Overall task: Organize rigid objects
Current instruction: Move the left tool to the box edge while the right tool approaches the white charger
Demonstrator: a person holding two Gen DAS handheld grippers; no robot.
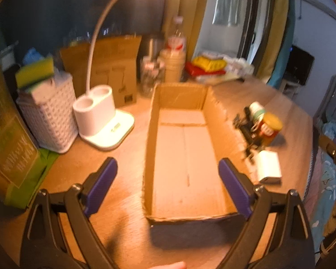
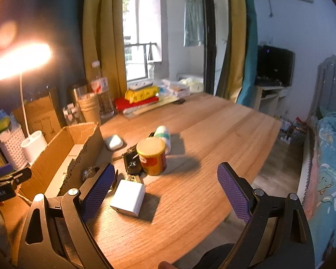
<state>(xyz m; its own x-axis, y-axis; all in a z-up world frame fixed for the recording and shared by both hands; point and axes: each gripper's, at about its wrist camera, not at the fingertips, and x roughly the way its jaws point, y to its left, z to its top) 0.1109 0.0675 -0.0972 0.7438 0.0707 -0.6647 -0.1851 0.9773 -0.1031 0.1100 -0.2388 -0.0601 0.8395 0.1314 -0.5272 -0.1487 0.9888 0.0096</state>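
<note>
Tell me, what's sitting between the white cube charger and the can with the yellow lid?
In the right wrist view, a black car key lies between the white charger and the yellow-lidded can, right beside the can.

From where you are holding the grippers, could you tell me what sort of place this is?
Most likely a lived-in bedroom or studio flat, not a lab. A wooden table stands beside a bed with a cartoon-print cover, curtains frame a balcony window, and a television sits on a small stand.
</note>
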